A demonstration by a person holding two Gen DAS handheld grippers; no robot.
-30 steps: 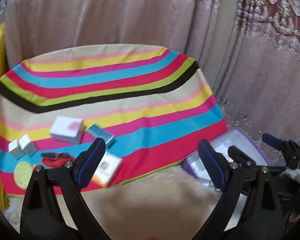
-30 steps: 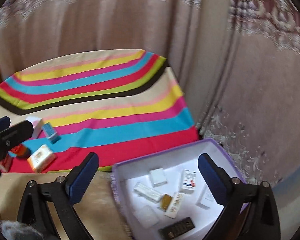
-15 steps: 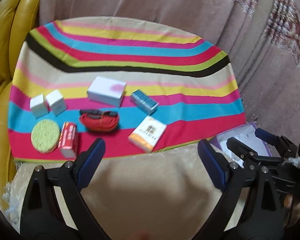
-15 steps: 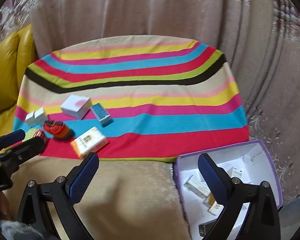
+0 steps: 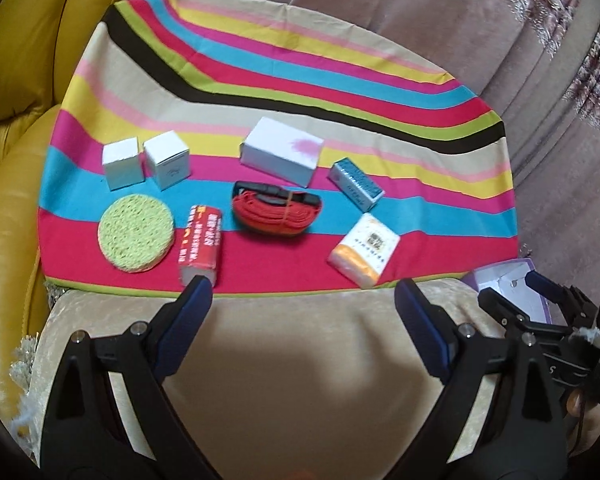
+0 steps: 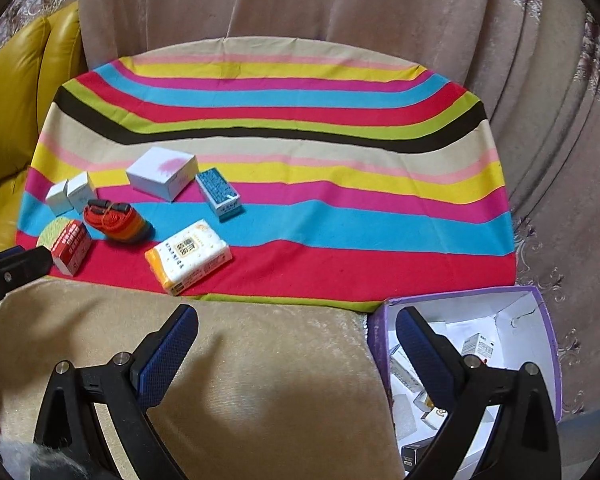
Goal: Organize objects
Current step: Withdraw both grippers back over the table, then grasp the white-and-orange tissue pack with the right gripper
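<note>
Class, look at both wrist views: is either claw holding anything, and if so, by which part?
Nothing is held. The left claw and the right claw both stand open and empty above the beige cushion.

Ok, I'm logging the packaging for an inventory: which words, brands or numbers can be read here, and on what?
None can be quoted.
Red pack: white and yellow characters, too blurred.
White and orange pack: dark characters, too small.
Blue box: print unreadable.
</note>
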